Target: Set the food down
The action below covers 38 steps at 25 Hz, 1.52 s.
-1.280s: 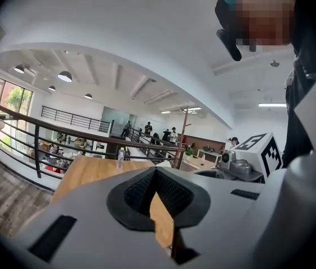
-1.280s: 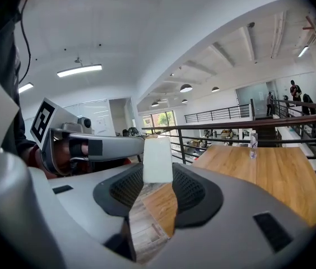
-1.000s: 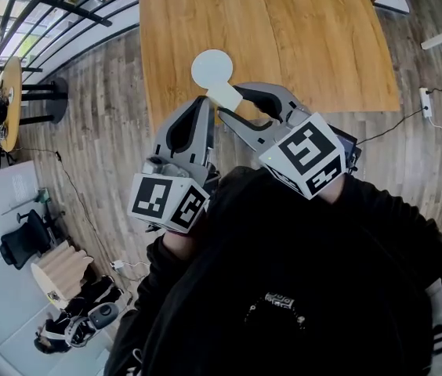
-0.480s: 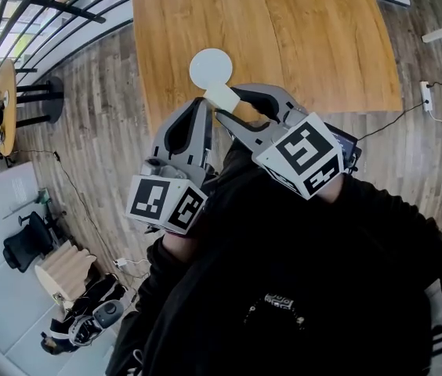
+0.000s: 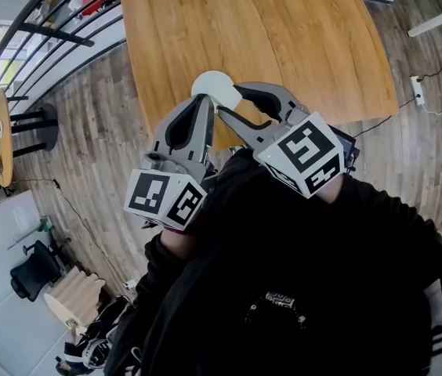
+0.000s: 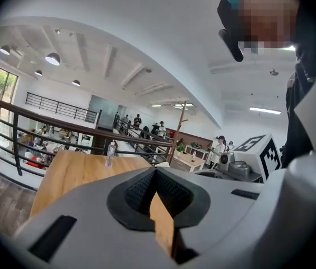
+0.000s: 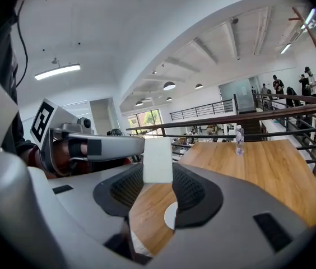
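Observation:
A pale, flat block of food (image 5: 224,94) (image 7: 158,160) is clamped upright between the pads of my right gripper (image 5: 226,102) (image 7: 158,171). It hangs over the near edge of a round white plate (image 5: 208,81) (image 7: 171,214) on the wooden table (image 5: 284,30). My left gripper (image 5: 203,103) (image 6: 155,172) is just left of the block, over the table's near edge. Its pads meet at the tips with nothing between them. Both grippers cover the plate's near side.
A clear bottle (image 7: 238,142) (image 6: 109,154) stands far back on the table. Black railings (image 5: 56,22) run along the left, above a lower floor. A power strip and cable (image 5: 417,88) lie on the plank floor to the right. People stand in the distance.
Both grippers have moved forward toward the table. The food block, which was short of the plate, now overlaps its near edge. Neither gripper's jaws changed.

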Motion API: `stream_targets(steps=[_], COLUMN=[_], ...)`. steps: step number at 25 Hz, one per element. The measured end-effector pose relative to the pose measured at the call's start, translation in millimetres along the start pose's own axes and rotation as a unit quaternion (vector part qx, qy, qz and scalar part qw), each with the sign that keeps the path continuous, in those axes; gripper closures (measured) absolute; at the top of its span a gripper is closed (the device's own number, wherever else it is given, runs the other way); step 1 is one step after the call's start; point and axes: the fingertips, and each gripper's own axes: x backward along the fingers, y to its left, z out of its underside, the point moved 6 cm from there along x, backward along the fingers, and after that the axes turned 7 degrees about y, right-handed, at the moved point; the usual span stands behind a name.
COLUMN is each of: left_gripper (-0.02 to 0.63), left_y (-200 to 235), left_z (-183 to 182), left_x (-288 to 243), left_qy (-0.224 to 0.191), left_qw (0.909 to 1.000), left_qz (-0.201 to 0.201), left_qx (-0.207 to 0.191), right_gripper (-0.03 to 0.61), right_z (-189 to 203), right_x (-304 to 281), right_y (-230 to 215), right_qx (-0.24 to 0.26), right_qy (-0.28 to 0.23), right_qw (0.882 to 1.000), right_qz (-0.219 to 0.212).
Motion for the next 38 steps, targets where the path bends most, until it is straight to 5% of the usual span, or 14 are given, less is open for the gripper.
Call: stream_targets(steps=[17, 27, 38], left_gripper=[0.617, 0.617, 0.617], left_y=[83, 124, 141], left_z=[-33, -24, -7], left_x=[-11, -17, -24], left_qy=[0.006, 0.029, 0.050], left_qw=[0.9971, 0.9924, 0.9948], left_qz=[0.075, 0.120, 0.077], left_qx=[-0.012, 0.002, 0.043], right_gripper=[0.407, 0.407, 0.407], right_z=[-45, -47, -46], right_x=[-66, -104, -115], right_y=[-2, 0, -7], right_qx=[-0.003, -0.015, -0.005], right_qy=[0.002, 0.028, 0.049], right_qw=[0.998, 0.995, 0.995], right_qz=[0.067, 0.097, 0.085])
